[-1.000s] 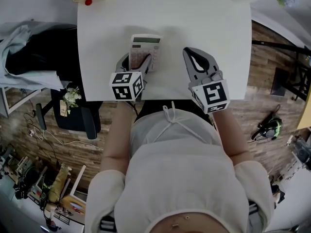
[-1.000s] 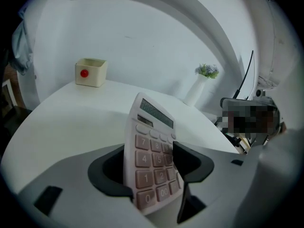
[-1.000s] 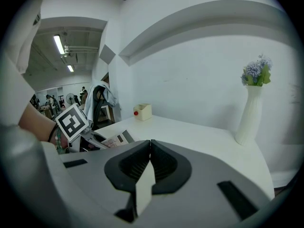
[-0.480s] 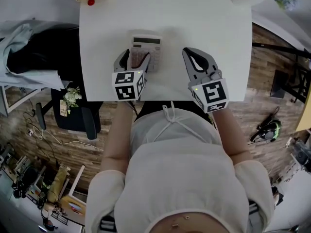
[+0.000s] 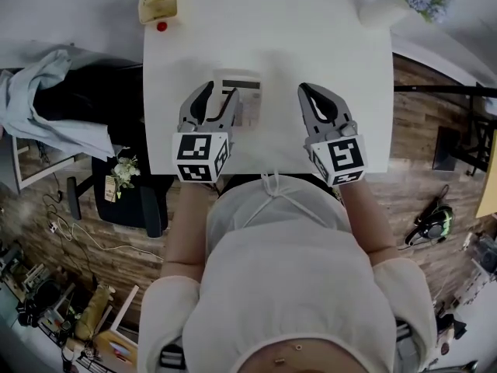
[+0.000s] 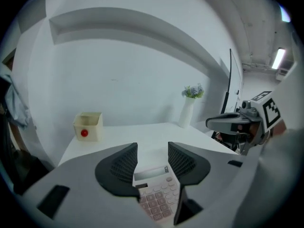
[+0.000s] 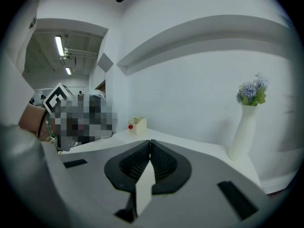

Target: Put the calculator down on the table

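Head view: left gripper (image 5: pixel 220 93) has lifted off the calculator (image 5: pixel 247 92), jaws closing empty; right gripper (image 5: pixel 305 89) clenched.

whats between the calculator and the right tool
Nothing: only a bare strip of white table separates the calculator from the shut right tool, as the head view shows.

No writing can be read. The keys and display of the white push-button calculator (image 6: pixel 154 194) are too small and blurred, and the black-and-white marker cubes (image 5: pixel 200 156) show only square patterns.
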